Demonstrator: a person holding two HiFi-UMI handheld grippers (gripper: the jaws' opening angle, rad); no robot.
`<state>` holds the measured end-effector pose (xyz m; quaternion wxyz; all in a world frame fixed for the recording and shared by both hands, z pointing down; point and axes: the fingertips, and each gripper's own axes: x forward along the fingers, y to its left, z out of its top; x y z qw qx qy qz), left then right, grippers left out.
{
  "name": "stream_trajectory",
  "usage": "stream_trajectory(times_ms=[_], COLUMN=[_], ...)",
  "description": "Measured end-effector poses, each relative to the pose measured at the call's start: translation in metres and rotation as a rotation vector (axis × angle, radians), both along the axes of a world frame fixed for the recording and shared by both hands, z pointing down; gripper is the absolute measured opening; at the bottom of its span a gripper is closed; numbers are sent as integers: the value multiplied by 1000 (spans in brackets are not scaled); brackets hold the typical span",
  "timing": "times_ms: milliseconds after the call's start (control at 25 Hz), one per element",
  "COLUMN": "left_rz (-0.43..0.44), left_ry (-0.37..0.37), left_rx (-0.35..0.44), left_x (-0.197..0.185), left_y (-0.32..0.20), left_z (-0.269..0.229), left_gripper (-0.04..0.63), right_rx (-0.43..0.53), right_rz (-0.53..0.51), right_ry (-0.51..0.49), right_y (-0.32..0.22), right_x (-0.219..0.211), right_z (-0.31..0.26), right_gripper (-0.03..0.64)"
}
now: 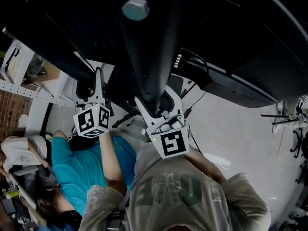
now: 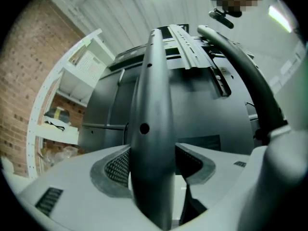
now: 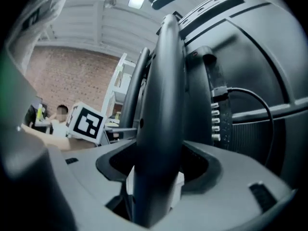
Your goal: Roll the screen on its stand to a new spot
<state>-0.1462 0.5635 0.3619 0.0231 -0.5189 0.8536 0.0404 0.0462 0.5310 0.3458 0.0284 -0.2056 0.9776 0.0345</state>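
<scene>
The big dark screen hangs over me on its stand, whose thick dark post runs down the middle of the head view. My right gripper straddles that post; the jaws stand open close on either side, pads just off it. My left gripper straddles a second, slimmer stand tube to the left, also open, the tube between its pads. The screen's grey back fills both gripper views. The stand's base and wheels are hidden.
A cable and a row of ports sit on the screen's back. A person in a teal shirt is low at the left beside white shelving and a brick wall. Pale floor lies to the right, with dark tripod legs.
</scene>
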Motion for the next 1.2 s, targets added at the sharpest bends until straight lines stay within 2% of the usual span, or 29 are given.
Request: stream_trajectory(times_ms=[80, 240, 280, 320, 360, 400, 480, 640, 840, 1200], left_rz=[-45, -138, -141, -138, -135, -129, -101, 0, 73, 93], left_ry=[-41, -131, -146, -159, -170, -177, -185, -179, -155, -174], left_rx=[5, 69, 79, 87, 92, 94, 90, 79, 80, 61], left_x=[6, 34, 46, 59, 73, 88, 118, 173, 217, 251], left_y=[10, 40, 45, 47, 48, 47, 42, 23, 11, 6], left_z=[-12, -44, -52, -58, -62, -64, -62, -59, -58, -60], left_gripper=[281, 275, 250, 198, 134, 61, 19, 15, 15, 15], right_rx=[-76, -89, -81, -72, -63, -58, -58, -37, -27, -8], right_rz=[-58, -133, -133, -124, -108, -86, -38, 23, 38, 51], right_ry=[-81, -67, -60, -50, -40, -35, -39, -53, -30, -31], right_y=[4, 2, -1, -6, -12, -19, -30, -39, -37, -30], right_x=[15, 50, 58, 65, 71, 78, 92, 116, 133, 158], right_z=[-13, -22, -23, -24, -24, -23, -24, -29, -25, -25], right_gripper=[261, 261, 259, 258, 228, 157, 55, 28, 21, 20])
